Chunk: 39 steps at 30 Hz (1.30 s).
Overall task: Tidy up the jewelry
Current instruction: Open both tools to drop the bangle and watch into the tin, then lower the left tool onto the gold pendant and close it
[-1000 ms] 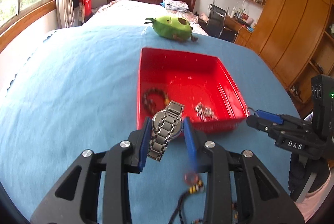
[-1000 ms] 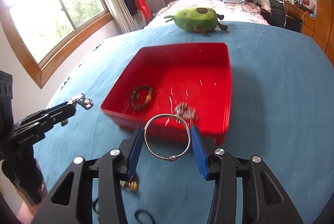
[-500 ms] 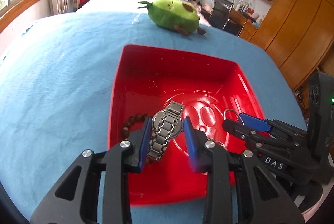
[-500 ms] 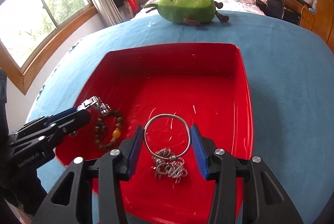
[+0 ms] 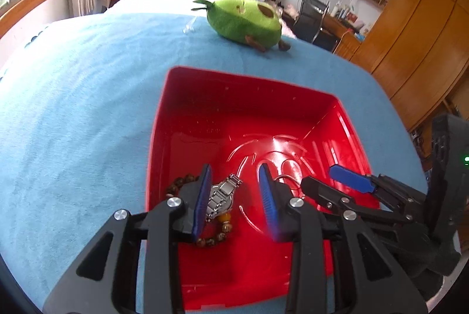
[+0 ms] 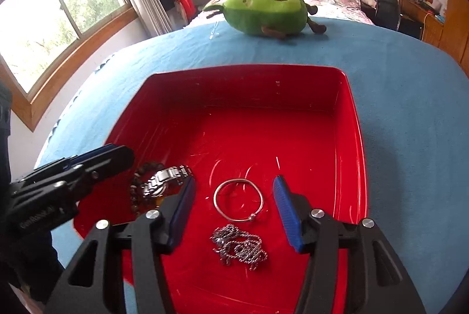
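Note:
A red tray (image 5: 158,123) (image 6: 351,109) lies on the blue cloth. My left gripper (image 5: 234,172) hangs over its near left corner with its jaws opening. The silver watch (image 5: 222,196) (image 6: 164,182) has dropped between them onto a brown bead bracelet (image 5: 211,240) (image 6: 134,196), and it leans near the left pad, clear of the right one. My right gripper (image 6: 234,182) is also opening, and the silver bangle (image 6: 239,199) lies flat on the tray floor between its pads, touching neither. A silver chain (image 6: 240,246) sits in a heap just in front of the bangle.
A green avocado plush (image 5: 246,21) (image 6: 263,12) lies on the cloth beyond the tray. The two grippers stand side by side in the tray's near half. A window wall runs along the left and wooden wardrobes (image 5: 410,35) along the right.
Both grippers came forward and down from the cloth to over the tray. Their jaws have widened since half a second ago, and the watch and bangle now rest on the tray floor.

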Motion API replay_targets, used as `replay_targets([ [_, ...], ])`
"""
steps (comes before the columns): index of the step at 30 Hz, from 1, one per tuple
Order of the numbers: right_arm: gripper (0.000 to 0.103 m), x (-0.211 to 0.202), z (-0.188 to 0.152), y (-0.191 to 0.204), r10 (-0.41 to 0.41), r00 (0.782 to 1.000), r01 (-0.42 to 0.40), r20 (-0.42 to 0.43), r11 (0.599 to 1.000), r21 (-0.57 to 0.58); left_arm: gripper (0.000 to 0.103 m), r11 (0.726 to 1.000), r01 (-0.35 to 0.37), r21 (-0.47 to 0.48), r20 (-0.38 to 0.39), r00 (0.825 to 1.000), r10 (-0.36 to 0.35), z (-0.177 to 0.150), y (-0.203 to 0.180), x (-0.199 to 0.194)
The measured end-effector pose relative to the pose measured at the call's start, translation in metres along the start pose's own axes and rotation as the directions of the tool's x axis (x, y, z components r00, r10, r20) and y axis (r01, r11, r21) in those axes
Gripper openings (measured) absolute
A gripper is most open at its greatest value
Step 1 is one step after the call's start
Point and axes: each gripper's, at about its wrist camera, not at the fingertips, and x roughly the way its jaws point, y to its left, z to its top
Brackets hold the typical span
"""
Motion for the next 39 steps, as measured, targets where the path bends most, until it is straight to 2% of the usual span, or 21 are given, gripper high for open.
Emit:
replay_targets([
  [3,0.056,-0.018,-0.001,0.005,0.015,0.999,-0.015,0.028,1.000,-0.007,0.037,1.000,0.016,-0.001,0.021,1.000,-0.016,-0.001,-0.003,-0.020],
  [5,0.056,-0.030,-0.002,0.008,0.032,0.999,-0.032,0.040,0.999,-0.012,0.050,1.000,0.013,0.011,0.036,0.999,-0.013,-0.005,-0.005,-0.032],
  [7,0.056,-0.042,-0.007,0.012,0.042,0.998,-0.041,0.049,0.999,-0.019,0.052,0.999,-0.017,0.032,0.051,0.999,0.016,-0.015,-0.007,-0.047],
  [10,0.056,-0.059,-0.021,0.014,0.075,0.996,-0.074,0.040,0.997,-0.027,0.064,0.998,-0.034,0.049,0.038,0.999,0.032,-0.033,-0.005,-0.063],
  [17,0.056,-0.096,-0.077,0.012,0.107,0.994,-0.107,-0.001,0.993,-0.048,0.065,0.995,-0.086,0.054,-0.033,0.996,0.088,-0.093,0.015,-0.094],
  [26,0.056,-0.124,-0.153,0.003,0.124,0.991,-0.125,-0.043,0.992,-0.025,0.065,0.985,-0.167,0.043,-0.057,0.984,0.170,-0.171,0.034,-0.132],
  [33,0.056,-0.135,-0.198,0.005,0.141,0.987,-0.142,-0.073,0.990,-0.017,0.065,0.984,-0.174,0.044,-0.102,0.979,0.177,-0.222,0.039,-0.142],
  [39,0.056,-0.138,-0.224,0.005,0.151,0.984,-0.152,-0.093,0.988,-0.006,0.064,0.987,-0.160,0.017,-0.151,0.975,0.161,-0.247,0.037,-0.140],
])
